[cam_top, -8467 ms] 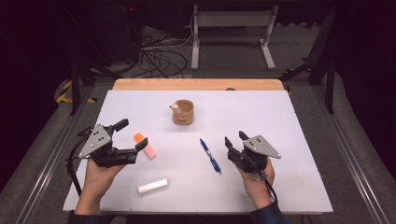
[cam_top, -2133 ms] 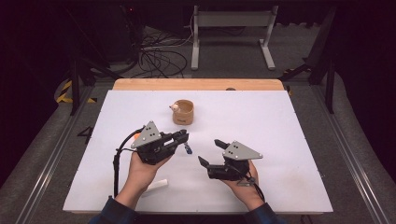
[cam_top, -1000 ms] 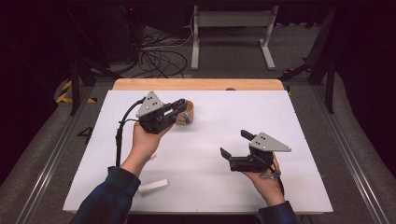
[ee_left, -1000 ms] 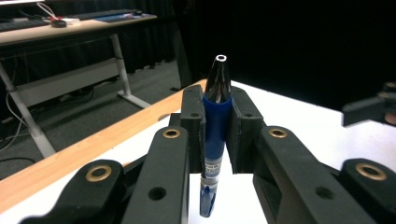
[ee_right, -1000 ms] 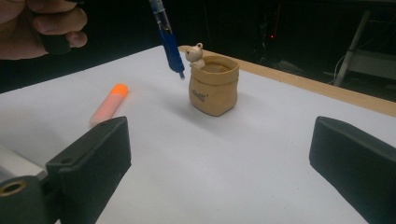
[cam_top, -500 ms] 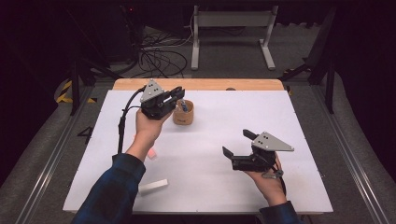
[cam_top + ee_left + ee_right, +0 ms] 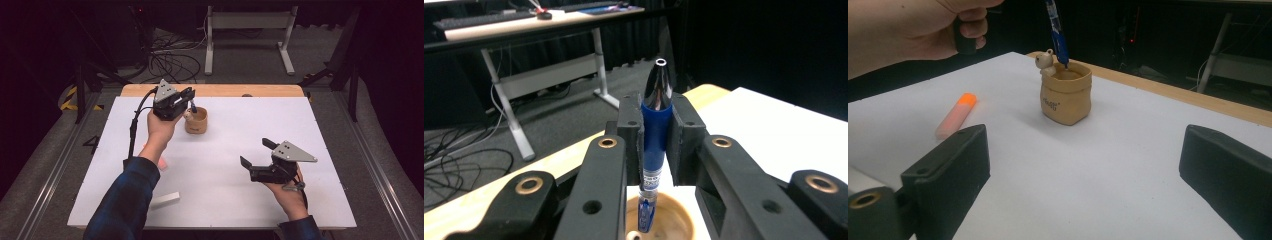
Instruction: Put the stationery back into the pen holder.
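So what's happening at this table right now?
A person holds a two-jaw claw in each hand. The left claw is shut on a blue pen with a silver tip, held upright, its lower end at the mouth of a small tan sack-shaped pot with a little bear on the rim. The right claw waits open and empty over the white table. An orange marker and a white stick-shaped object lie on the table.

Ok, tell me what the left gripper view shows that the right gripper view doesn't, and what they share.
Left gripper view alone: the left gripper shut on the blue pen, silver tip up, looking down into the cup.

Right gripper view alone: the orange highlighter on the white table, the cup's small bear figure, the right gripper open.

Both: the pen's lower end just above the cup's mouth.
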Motion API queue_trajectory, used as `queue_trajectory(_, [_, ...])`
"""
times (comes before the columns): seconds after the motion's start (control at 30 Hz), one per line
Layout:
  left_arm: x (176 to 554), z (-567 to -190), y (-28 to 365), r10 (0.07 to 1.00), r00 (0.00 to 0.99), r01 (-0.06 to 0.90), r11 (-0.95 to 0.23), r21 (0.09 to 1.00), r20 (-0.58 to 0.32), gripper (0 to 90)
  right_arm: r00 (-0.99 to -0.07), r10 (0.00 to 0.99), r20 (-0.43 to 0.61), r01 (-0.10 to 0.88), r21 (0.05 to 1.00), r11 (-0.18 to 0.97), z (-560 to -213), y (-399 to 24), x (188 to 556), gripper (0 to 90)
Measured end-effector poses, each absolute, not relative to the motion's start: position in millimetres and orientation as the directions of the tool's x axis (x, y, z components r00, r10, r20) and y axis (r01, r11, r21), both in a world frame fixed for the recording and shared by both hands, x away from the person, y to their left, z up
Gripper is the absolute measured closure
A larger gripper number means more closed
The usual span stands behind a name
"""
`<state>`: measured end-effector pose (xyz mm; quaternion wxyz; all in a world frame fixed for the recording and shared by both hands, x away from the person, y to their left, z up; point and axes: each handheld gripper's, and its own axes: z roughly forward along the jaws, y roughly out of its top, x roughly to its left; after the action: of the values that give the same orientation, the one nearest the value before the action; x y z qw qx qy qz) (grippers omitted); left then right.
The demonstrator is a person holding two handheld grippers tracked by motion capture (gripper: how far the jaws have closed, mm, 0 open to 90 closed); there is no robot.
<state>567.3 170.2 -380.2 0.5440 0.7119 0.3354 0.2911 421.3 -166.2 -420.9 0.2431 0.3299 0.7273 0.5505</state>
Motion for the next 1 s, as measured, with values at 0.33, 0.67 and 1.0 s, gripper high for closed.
queue_trajectory(0.33, [579.6, -393.1, 173.6, 0.808, 0.588, 0.219, -0.203, 0.954, 0.037, 79.4, -0.664, 0.747, 0.012, 0.218, 0.960, 0.178, -421.3, -166.3, 421.8, 6.8])
queue_trajectory(0.67, [586.1, -402.8, 182.7, 0.808, 0.589, 0.286, -0.219, 0.933, 0.009, 79.1, -0.662, 0.750, 0.005, 0.218, 0.958, 0.185, -422.0, -166.9, 422.3, 6.8])
queue_trajectory(1.0, [589.4, -409.8, 180.9, 0.802, 0.597, 0.325, -0.243, 0.914, 0.001, 79.0, -0.667, 0.745, 0.007, 0.222, 0.956, 0.191, -423.2, -163.8, 422.1, 6.8])
